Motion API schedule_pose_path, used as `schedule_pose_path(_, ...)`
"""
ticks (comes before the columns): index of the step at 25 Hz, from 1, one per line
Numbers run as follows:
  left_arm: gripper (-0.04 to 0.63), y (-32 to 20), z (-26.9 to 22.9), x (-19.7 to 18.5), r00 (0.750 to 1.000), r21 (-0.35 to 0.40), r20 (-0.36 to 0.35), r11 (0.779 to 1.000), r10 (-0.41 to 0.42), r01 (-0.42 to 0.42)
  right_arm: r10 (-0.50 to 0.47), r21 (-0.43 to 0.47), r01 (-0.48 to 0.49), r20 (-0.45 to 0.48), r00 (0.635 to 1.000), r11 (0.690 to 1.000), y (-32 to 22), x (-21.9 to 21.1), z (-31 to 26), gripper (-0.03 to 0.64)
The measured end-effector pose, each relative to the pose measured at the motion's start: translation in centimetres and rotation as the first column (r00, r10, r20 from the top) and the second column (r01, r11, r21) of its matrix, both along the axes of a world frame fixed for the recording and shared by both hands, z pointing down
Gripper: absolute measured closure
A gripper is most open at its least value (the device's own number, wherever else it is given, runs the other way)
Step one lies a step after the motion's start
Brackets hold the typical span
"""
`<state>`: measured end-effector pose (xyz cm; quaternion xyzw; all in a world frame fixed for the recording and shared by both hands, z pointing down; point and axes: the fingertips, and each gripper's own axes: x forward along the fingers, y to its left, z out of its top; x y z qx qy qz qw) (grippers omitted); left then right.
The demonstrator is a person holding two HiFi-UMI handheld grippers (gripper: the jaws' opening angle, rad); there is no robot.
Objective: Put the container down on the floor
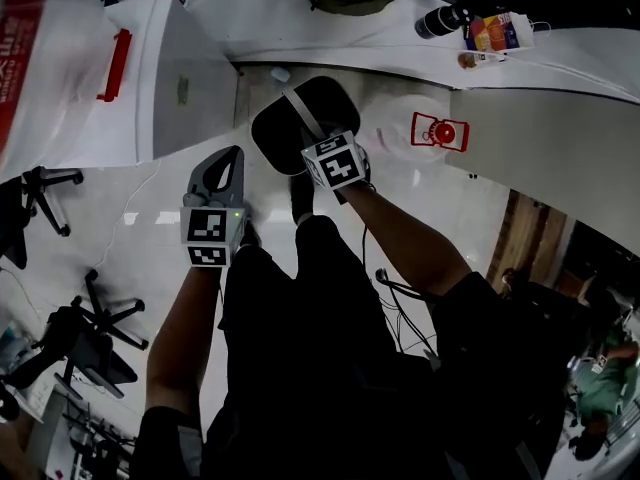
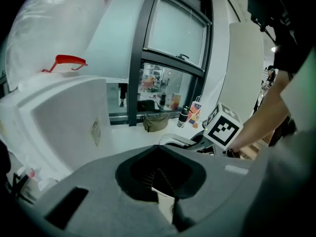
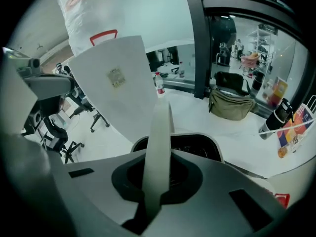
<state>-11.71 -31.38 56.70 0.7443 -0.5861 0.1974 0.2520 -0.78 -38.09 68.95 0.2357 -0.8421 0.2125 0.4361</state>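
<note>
Black inside and out, the container (image 1: 290,133) hangs by its pale grey handle (image 1: 300,111) from the right gripper (image 1: 316,138), above the glossy white floor (image 1: 160,268) and just beside a white cabinet (image 1: 185,88). Whether its base touches the floor cannot be told. In the right gripper view the jaws are pressed onto the handle (image 3: 159,147), which runs up between them, with the container's dark mouth (image 3: 200,147) just beyond.

The left gripper (image 1: 236,156) hovers near the container's left side, apart from it. Its jaws lie together with nothing between them, as the left gripper view (image 2: 158,174) shows.

A small label (image 3: 115,77) sits on the cabinet's side, too small to read. Red print runs along a white plastic bag (image 1: 25,38) at the left, not legible. On the counter (image 1: 560,58) a colourful packet (image 1: 497,32) lies beside a black flask (image 1: 443,20); its print is unreadable. A red-framed item (image 1: 440,131) lies on the floor to the container's right.
</note>
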Motion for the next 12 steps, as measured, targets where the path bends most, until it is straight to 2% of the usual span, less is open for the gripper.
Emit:
schedule_pose_path(7,0.589,-0.6,5.1,-0.1,1.000,-0.012,0.002,1.000,0.006,-0.006,-0.018,-0.023,0.017,-0.039,0.999,1.000,-0.7,-1.2,6.1,0.607)
schedule_pose_path(12,0.589,-0.8,8.6,-0.4,0.999,-0.034,-0.038,0.999,-0.014,0.012,-0.028,-0.044,0.025,-0.067,0.997,0.999,-0.8,-1.4,9.3,0.607)
